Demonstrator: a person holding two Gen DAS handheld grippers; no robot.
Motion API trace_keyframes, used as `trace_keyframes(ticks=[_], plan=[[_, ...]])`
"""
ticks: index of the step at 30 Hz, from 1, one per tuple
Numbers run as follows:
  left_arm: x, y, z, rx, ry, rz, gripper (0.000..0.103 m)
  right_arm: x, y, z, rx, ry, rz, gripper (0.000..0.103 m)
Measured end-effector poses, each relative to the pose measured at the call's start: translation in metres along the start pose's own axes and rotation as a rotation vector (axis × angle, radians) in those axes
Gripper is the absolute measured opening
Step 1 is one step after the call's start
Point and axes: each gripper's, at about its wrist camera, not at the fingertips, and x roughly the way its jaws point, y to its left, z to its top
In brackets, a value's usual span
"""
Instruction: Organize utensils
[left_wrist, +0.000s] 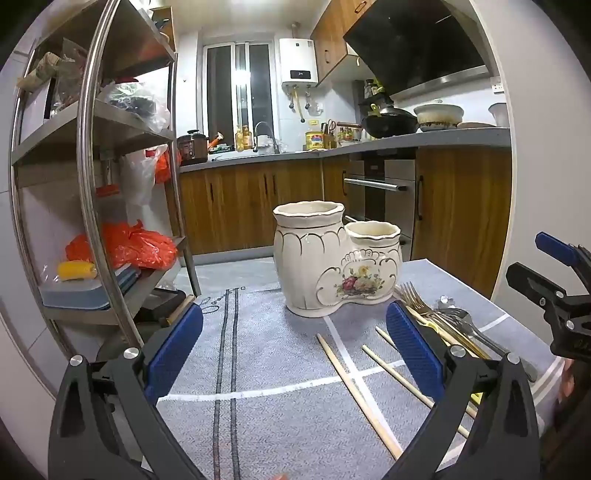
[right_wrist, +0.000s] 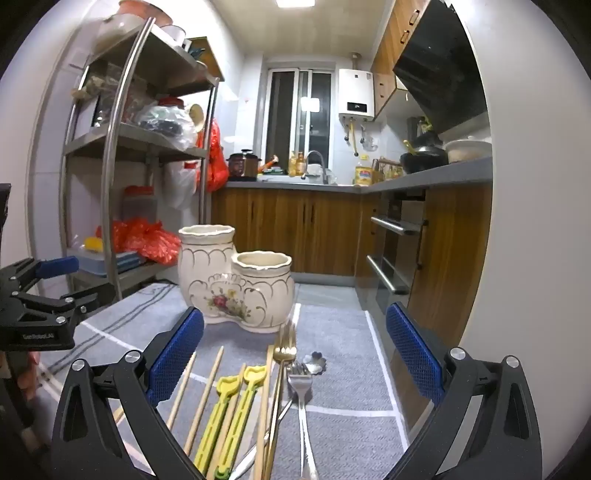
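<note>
Both claws stand wide with nothing between their blue pads. My left claw (left_wrist: 294, 345) hovers over the grey mat (left_wrist: 258, 424) on the counter, tipped slightly down, and two bare wooden chopsticks (left_wrist: 356, 395) lie just ahead of its right finger, long axes running from near me away toward the ceramic holder, slanting a little leftward as they go. My right claw (right_wrist: 294, 347) hangs directly over the main pile of utensils. From its view, the yellow-green training chopsticks (right_wrist: 229, 417) lie side by side with their paddle ends pointing away from me at the holder. Plain chopsticks flank them at similar angles. Just right of those, a gold fork (right_wrist: 284, 354) and a silver fork (right_wrist: 300, 380) lie lengthwise with tines pointing away, and a spoon with a flower-shaped bowl (right_wrist: 314, 362) sits beside them. Beyond the pile stands the cream two-cup ceramic holder (right_wrist: 236, 284), upright, tall cup on the left, short cup on the right, both apparently empty. A steel shelf rack (right_wrist: 122, 177) rises to the left
</note>
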Motion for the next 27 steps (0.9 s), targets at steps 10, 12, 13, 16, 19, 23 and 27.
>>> trace_keyframes(ticks=[10, 12, 13, 16, 19, 23, 27], plan=[[-0.0048, -0.0008, 0.0033, -0.009, 0.003, -0.002, 0.098, -0.0009, -0.0007, 0.0013, -0.006, -0.014, -0.003, 0.098], [-0.0035, 0.0026, 0.0032, -0.01, 0.005, -0.003, 0.098, 0.0008, -0.0009, 0.0017, -0.009, -0.006, -0.001, 0.098], [-0.0023, 0.0047, 0.0045, -0.009, 0.005, -0.001, 0.098, 0.0012, -0.0016, 0.0022, -0.009, -0.005, -0.001, 0.098], [-0.002, 0.0019, 0.0022, -0.005, 0.002, 0.001, 0.098, -0.001, 0.0031, -0.0012, -0.011, -0.008, 0.0, 0.098], [-0.0013, 0.0013, 0.0022, -0.001, 0.003, 0.002, 0.098, -0.0007, 0.0029, -0.0007, -0.012, -0.007, -0.001, 0.098], [-0.0009, 0.0028, 0.0016, -0.001, 0.006, 0.0, 0.098, -0.0011, 0.003, -0.0009, -0.013, -0.007, 0.0, 0.098], [-0.0009, 0.0019, 0.001, -0.001, 0.004, 0.0, 0.098, -0.0011, 0.0031, -0.0011, -0.013, -0.006, 0.0, 0.098]])
